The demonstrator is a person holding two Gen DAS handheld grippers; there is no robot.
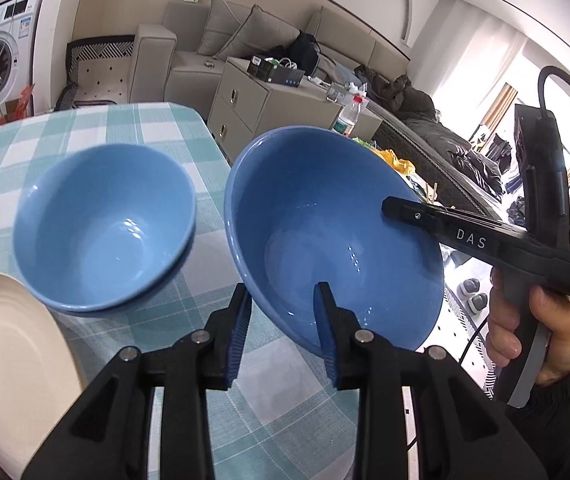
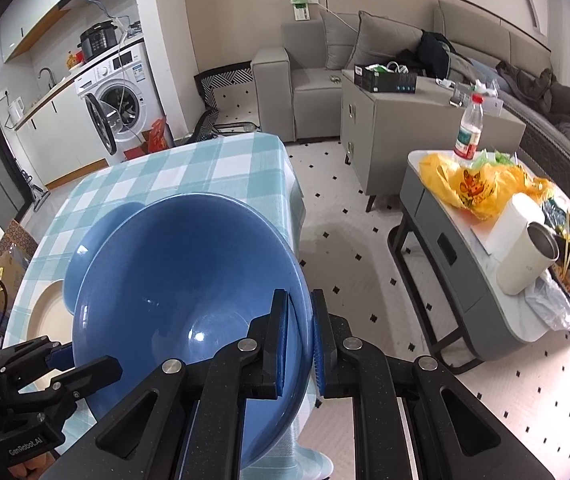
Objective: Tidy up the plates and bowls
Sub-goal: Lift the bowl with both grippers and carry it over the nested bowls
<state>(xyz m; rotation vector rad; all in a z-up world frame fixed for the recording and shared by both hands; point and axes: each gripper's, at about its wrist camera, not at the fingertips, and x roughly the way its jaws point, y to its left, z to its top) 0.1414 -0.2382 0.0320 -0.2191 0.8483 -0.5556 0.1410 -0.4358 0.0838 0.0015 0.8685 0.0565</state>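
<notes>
Two handheld black grippers meet on one wide, shallow glossy blue ceramic bowl (image 1: 325, 236), which is lifted and tilted above the near right edge of the table with the teal-and-white checked tablecloth (image 1: 85, 136). The right gripper (image 2: 299, 338) has its blue-padded fingers nearly together, pinching the bowl's rim — one pad inside the wall, the other outside; in the left wrist view this same tool reaches in from the right, its finger lying over the bowl's far rim, a bare hand (image 1: 533, 332) wrapped around its grip. The left gripper (image 1: 281, 320) stands partly open, straddling the bowl's near rim with one pad inside the bowl and the other outside and below; whether those pads actually press the wall cannot be told. To the left, resting on the cloth, sits a deeper blue ceramic bowl (image 1: 105, 224), just apart from the held one, seemingly nested in a second blue piece whose rim shows beneath it. A cream round plate (image 1: 9, 356) lies near the table's front left edge, beside the deeper bowl.
</notes>
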